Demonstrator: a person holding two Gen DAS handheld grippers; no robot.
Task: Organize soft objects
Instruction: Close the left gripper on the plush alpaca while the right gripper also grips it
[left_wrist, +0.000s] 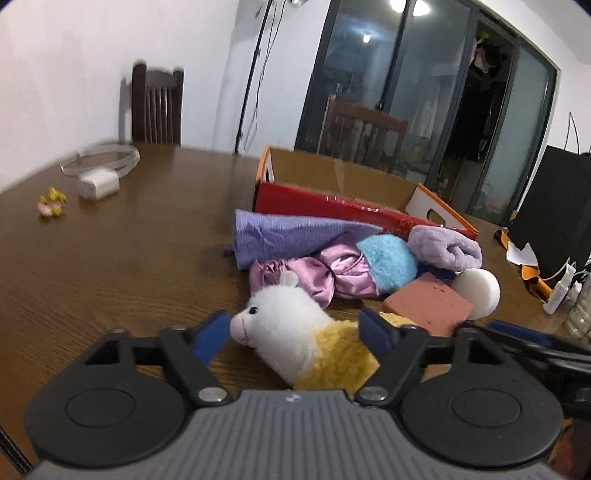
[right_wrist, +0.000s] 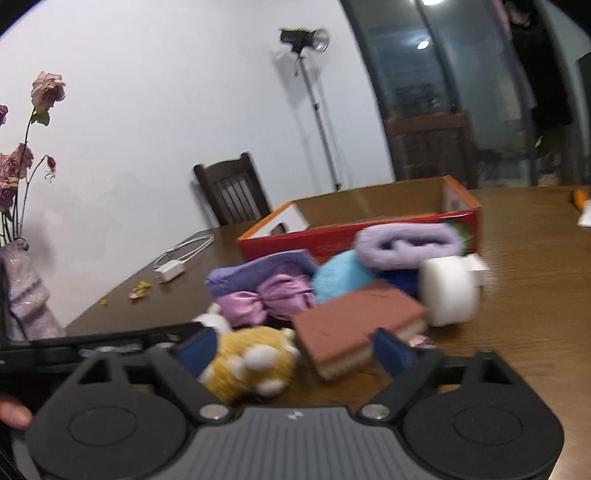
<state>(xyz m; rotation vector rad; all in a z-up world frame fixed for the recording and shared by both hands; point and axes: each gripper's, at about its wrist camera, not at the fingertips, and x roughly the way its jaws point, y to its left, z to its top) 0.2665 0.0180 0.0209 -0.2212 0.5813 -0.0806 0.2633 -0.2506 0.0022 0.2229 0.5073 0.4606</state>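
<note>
Both tongs are open at the first pick: the left gripper (left_wrist: 293, 328) straddles the white-and-yellow plush alpaca (left_wrist: 295, 332) untouched, the right gripper (right_wrist: 295, 350) has the brown-topped sponge block (right_wrist: 354, 328) just before it, so I judge each must close, then carry to the red cardboard box (left_wrist: 332, 206) behind.

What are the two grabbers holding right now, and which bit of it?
Nothing is gripped yet. The left hand-held gripper stands open around the plush alpaca, at its head and neck. The right hand-held gripper stands open around its yellow body and the sponge.

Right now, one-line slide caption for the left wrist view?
Open left claw straddles a white-and-yellow plush alpaca on the brown wooden table, soft items piled before the red cardboard box.
</note>
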